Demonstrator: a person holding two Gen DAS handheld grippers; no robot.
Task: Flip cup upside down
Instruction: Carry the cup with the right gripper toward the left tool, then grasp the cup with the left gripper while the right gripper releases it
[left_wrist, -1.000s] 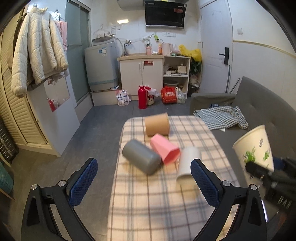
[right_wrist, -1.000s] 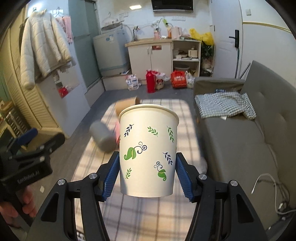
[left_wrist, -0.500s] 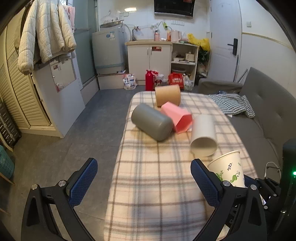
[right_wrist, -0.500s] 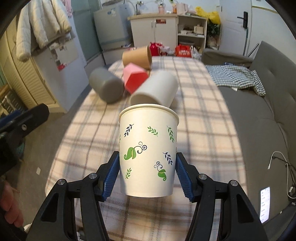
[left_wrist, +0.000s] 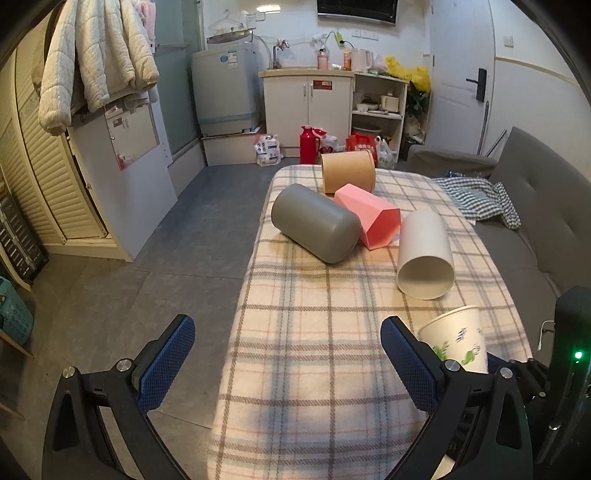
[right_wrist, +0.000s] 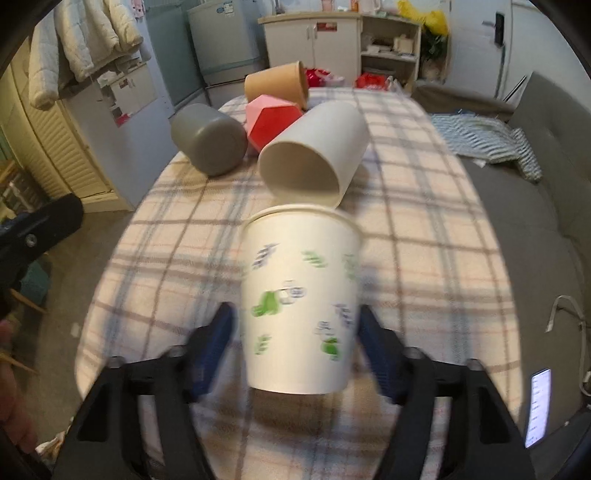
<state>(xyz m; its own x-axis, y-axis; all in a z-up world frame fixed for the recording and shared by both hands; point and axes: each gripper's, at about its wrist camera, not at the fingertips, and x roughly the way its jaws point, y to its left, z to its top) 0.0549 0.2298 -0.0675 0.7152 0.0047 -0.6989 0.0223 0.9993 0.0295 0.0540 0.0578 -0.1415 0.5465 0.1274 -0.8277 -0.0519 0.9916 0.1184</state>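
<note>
Blurring hides whether right tongs touch the paper cup.

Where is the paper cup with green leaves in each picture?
Left wrist view: the white paper cup with green leaves is low right, just past the left gripper's right finger.
Right wrist view: the cup is centre, between the right gripper's fingers.
Shared landmark: the plain white cup lying on its side.

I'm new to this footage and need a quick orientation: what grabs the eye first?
The leaf-printed paper cup between the right gripper fingers dominates the right wrist view, rim up. Behind it on the plaid tablecloth lie four tipped cups: white, grey, pink and brown.
</note>
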